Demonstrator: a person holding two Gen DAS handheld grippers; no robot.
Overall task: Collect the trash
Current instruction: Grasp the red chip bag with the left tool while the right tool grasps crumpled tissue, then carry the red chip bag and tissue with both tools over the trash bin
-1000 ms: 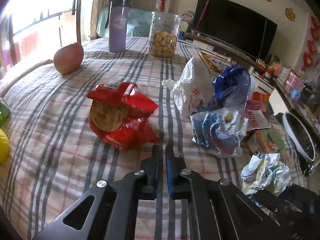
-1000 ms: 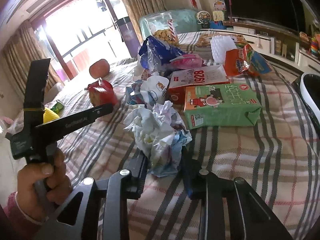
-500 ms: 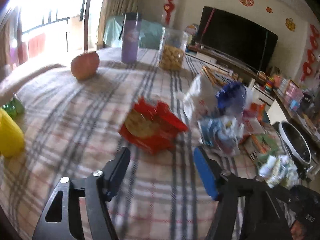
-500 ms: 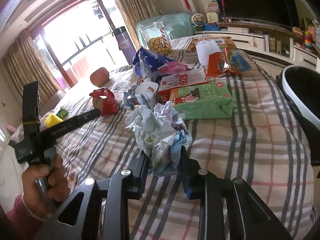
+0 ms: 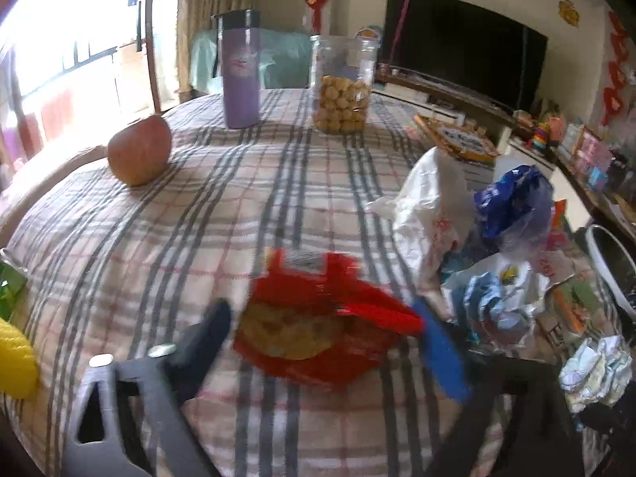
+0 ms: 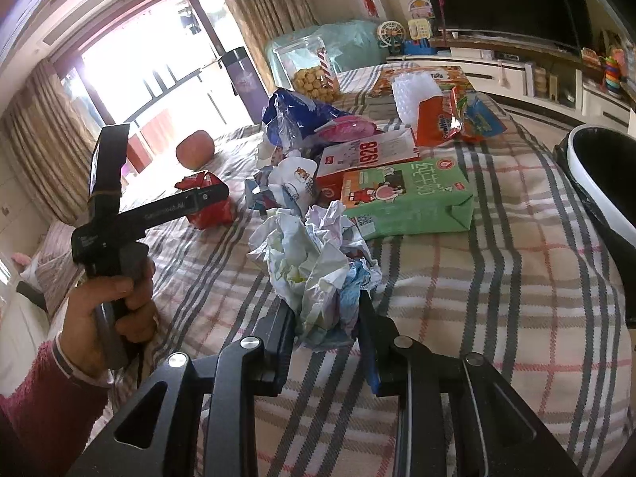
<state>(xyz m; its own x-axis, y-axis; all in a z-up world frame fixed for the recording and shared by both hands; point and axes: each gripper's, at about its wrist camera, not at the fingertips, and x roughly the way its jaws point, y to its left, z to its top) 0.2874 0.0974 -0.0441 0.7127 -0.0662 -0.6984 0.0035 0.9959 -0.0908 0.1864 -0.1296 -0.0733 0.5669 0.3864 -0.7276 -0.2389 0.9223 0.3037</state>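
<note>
The plaid-covered desk carries everything, with a black bin at its edge to the right of the right claw. Far ahead of the left claw stand a purple tumbler and a clear jar roughly half full of round biscuits. A green carton lies ahead of the right claw. The left claw is spread wide, its fingers flanking a red snack wrapper holding a round cracker; contact is blurred. The right claw pinches a crumpled paper wad.
</note>
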